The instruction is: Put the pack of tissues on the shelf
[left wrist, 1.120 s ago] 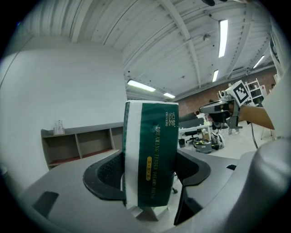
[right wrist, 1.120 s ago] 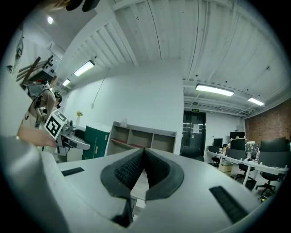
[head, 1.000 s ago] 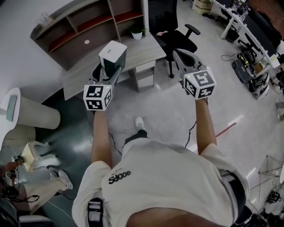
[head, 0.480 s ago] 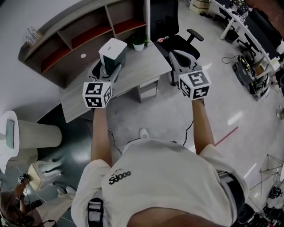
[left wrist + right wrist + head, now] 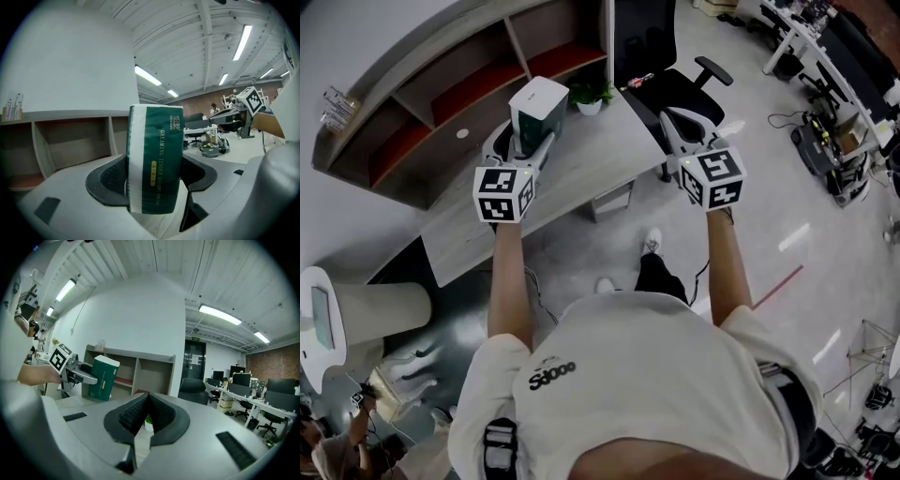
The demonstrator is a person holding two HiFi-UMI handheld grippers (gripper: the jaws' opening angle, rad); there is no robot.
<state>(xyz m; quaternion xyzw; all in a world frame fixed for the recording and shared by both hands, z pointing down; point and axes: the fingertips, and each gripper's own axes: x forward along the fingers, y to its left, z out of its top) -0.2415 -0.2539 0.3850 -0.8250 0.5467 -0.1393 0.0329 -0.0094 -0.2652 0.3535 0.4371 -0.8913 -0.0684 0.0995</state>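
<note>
Person carrying a pack of tissues [image 5: 538, 105] in one handheld gripper towards a wooden shelf [image 5: 441, 94].

The left gripper [image 5: 528, 141] has its fingers clamped on the lower end of the upright green and white pack, held in the air above a grey worktop [image 5: 581, 150] in front of the shelf. The right gripper [image 5: 673, 120] is level beside it, fingers pressed together with nothing between them. A small potted plant [image 5: 589, 94] stands on the worktop near a black office chair [image 5: 680, 86].

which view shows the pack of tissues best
The left gripper view: the pack of tissues fills the centre, upright between the jaws, its green face and print clear. The head view shows only its white top and a green side; the right gripper view shows it small, far left, in the left gripper.
</note>
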